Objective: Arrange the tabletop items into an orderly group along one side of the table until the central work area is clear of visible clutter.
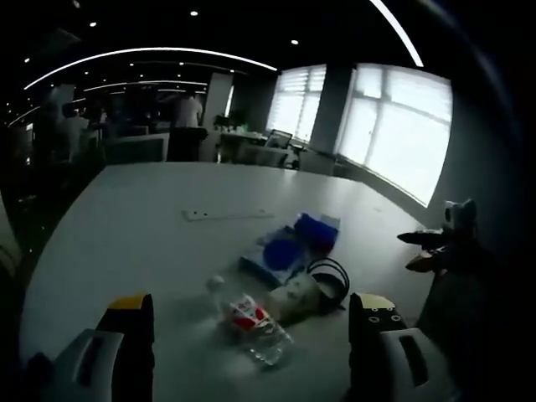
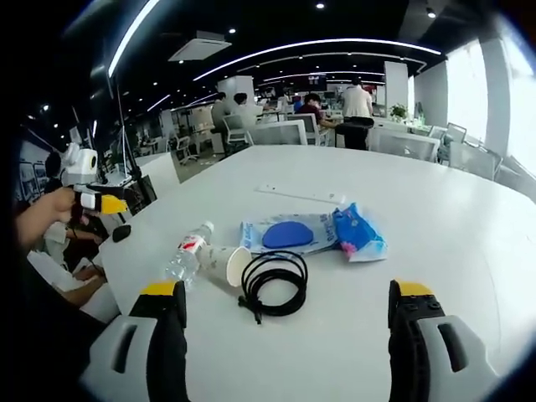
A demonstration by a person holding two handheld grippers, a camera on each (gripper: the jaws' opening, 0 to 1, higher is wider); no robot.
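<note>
A clear plastic bottle (image 1: 247,322) with a red label lies on its side on the white table (image 1: 134,234). Beside it a paper cup (image 1: 297,295) lies tipped over, touching a coiled black cable (image 1: 331,280). Behind them are a blue-and-white flat packet (image 1: 272,255) and a blue wipes pack (image 1: 316,230). My left gripper (image 1: 251,306) is open just short of the bottle. The right gripper view has the bottle (image 2: 186,251), cup (image 2: 226,264), cable (image 2: 275,283), packet (image 2: 289,233) and wipes pack (image 2: 358,233) ahead of my open right gripper (image 2: 289,297), which holds nothing.
A white strip (image 2: 300,194) lies flat further back on the table. A small black object (image 2: 121,233) sits near the table's left edge, below the hand-held left gripper (image 2: 96,199). Desks, chairs and people (image 2: 356,100) fill the office behind. Bright windows (image 1: 402,134) line one side.
</note>
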